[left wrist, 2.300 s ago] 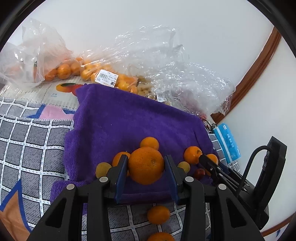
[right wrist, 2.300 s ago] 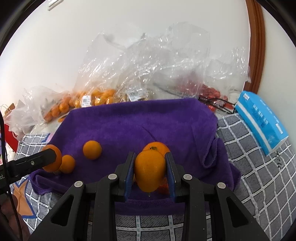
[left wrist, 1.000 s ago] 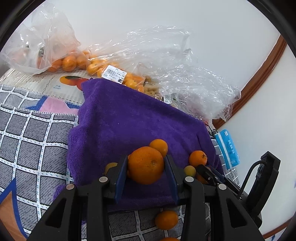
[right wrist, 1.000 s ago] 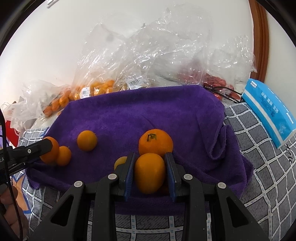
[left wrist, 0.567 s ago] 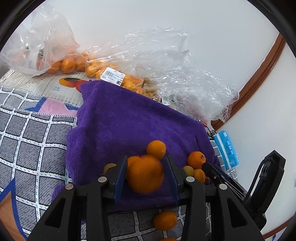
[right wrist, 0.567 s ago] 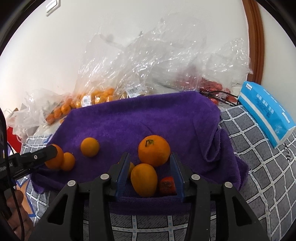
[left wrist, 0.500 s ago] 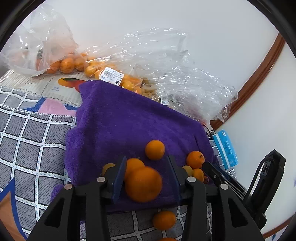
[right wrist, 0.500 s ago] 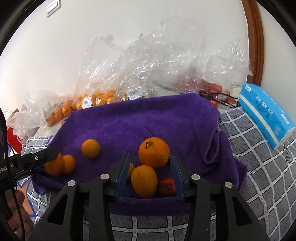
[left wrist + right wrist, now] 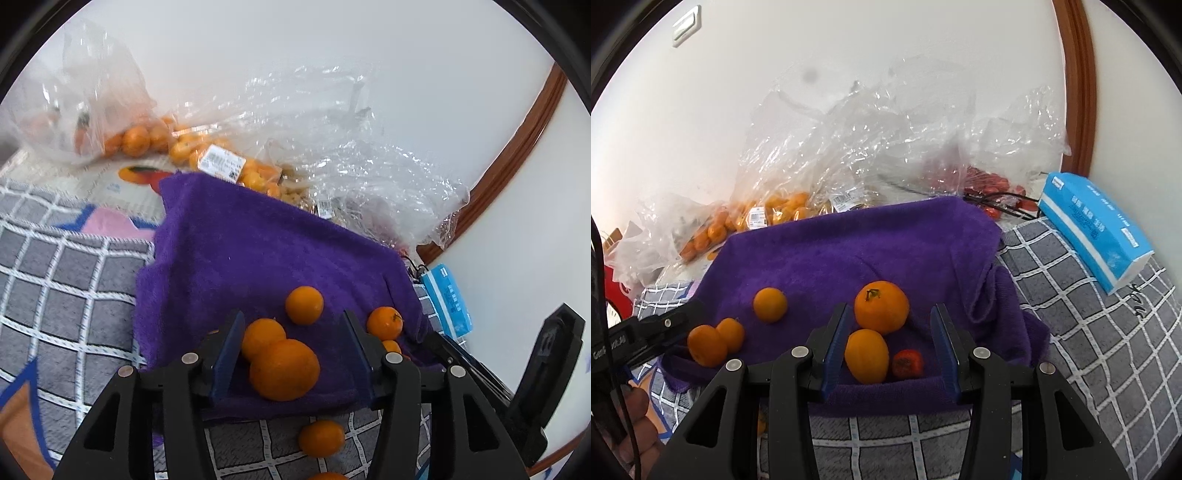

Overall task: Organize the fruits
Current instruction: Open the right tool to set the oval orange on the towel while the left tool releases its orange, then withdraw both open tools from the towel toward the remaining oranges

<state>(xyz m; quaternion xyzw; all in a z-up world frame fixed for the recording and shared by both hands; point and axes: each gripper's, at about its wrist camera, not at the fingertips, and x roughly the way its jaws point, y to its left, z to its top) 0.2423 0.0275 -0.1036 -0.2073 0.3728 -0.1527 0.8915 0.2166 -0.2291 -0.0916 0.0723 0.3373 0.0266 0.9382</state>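
So both tools gape wide w/ nothing held: left tool [image 9: 291,354] straddles big orange [image 9: 284,370], right tool [image 9: 890,350] brackets oval one [image 9: 866,356].

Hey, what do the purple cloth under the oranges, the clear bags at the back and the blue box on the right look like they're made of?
Purple cloth: looks like terry or microfibre towelling, with a fuzzy matte nap and soft folds at its right edge. Clear bags: thin plastic film, crinkled, glossy and see-through, with printed labels stuck on. Blue box: probably a soft plastic-wrapped tissue pack rather than card, since its surface shines slightly and its corners look rounded.
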